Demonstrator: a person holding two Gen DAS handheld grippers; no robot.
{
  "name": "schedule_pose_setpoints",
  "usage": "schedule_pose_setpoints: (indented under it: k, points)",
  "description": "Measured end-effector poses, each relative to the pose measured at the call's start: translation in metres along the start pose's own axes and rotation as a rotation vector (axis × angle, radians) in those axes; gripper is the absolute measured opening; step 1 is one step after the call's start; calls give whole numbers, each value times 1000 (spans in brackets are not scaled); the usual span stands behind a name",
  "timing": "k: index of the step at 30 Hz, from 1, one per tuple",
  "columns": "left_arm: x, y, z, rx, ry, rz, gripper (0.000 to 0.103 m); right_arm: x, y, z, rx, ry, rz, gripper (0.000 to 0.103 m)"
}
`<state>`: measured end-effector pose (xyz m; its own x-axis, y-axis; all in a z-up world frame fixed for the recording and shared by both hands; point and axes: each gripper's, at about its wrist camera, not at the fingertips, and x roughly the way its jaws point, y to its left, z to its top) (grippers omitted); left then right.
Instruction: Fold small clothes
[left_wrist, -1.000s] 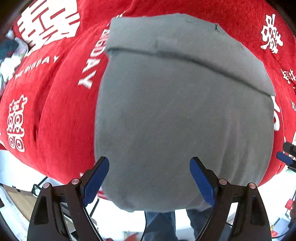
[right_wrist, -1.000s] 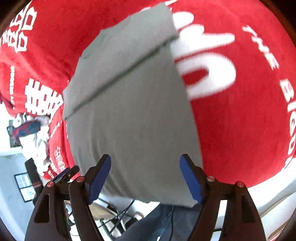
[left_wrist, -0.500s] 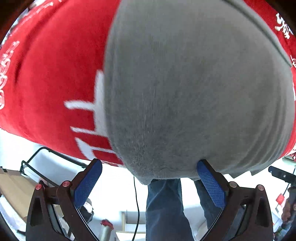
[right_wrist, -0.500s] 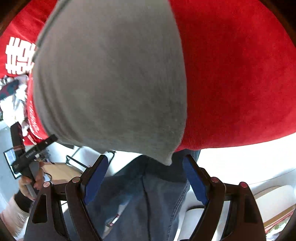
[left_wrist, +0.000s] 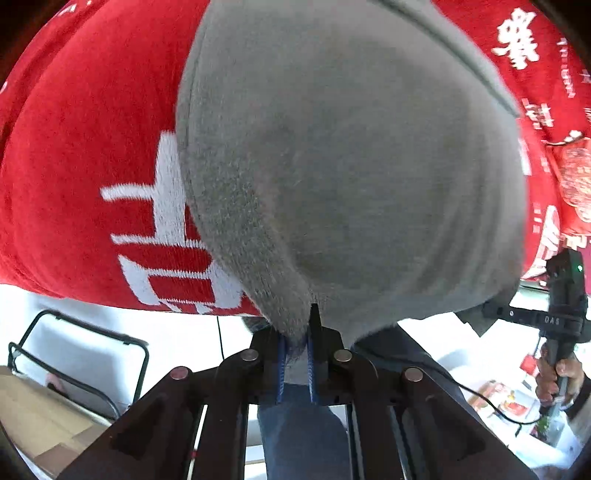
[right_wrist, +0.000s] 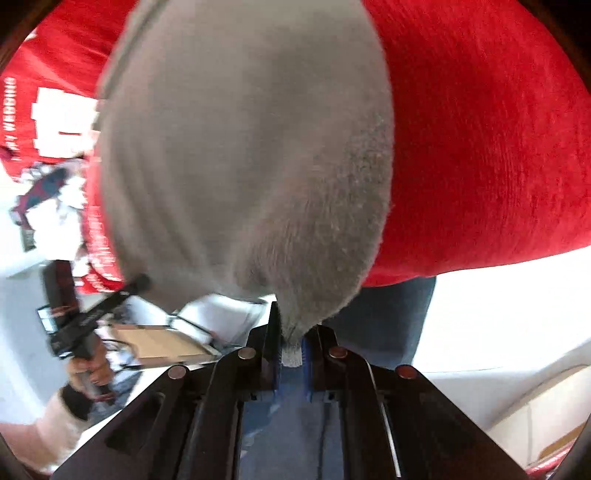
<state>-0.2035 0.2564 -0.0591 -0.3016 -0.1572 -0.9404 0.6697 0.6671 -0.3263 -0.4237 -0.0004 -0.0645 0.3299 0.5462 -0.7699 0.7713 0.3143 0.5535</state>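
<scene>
A grey garment (left_wrist: 351, 155) lies on a red cloth with white lettering (left_wrist: 92, 147) that covers the table. Its near edge hangs at the table's front. My left gripper (left_wrist: 295, 343) is shut on the garment's near left corner. In the right wrist view my right gripper (right_wrist: 291, 350) is shut on the near right corner of the same grey garment (right_wrist: 251, 147). The blue finger pads (left_wrist: 281, 365) pinch the fabric between them. The right gripper also shows at the right edge of the left wrist view (left_wrist: 561, 317).
The red cloth (right_wrist: 480, 129) spreads wide to both sides. A pile of other clothes (right_wrist: 48, 192) lies at the far left. A folding chair (left_wrist: 74, 354) and cardboard boxes (left_wrist: 40, 417) stand below the table edge. The person's jeans (left_wrist: 303, 435) are just behind the grippers.
Both grippers have moved in on the garment's near corners and closed on them; they were open half a second ago.
</scene>
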Motion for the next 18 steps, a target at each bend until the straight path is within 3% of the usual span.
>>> schedule_pose_setpoints:
  k: [4, 7, 12, 16, 18]
  points:
    - [-41, -13, 5, 51, -54, -65, 10, -39, 35, 8, -43, -64, 126, 8]
    - [-70, -23, 27, 78, -126, -79, 10, -66, 57, 33, -71, -129, 182, 7]
    - [-92, -39, 95, 96, -234, -57, 10, -93, 86, 104, -120, -208, 186, 7]
    - [-87, -26, 157, 73, -262, -14, 10, -105, 97, 157, -86, -245, 180, 7]
    - [-81, -34, 181, 72, -263, 48, 10, -107, 98, 180, -62, -259, 148, 7]
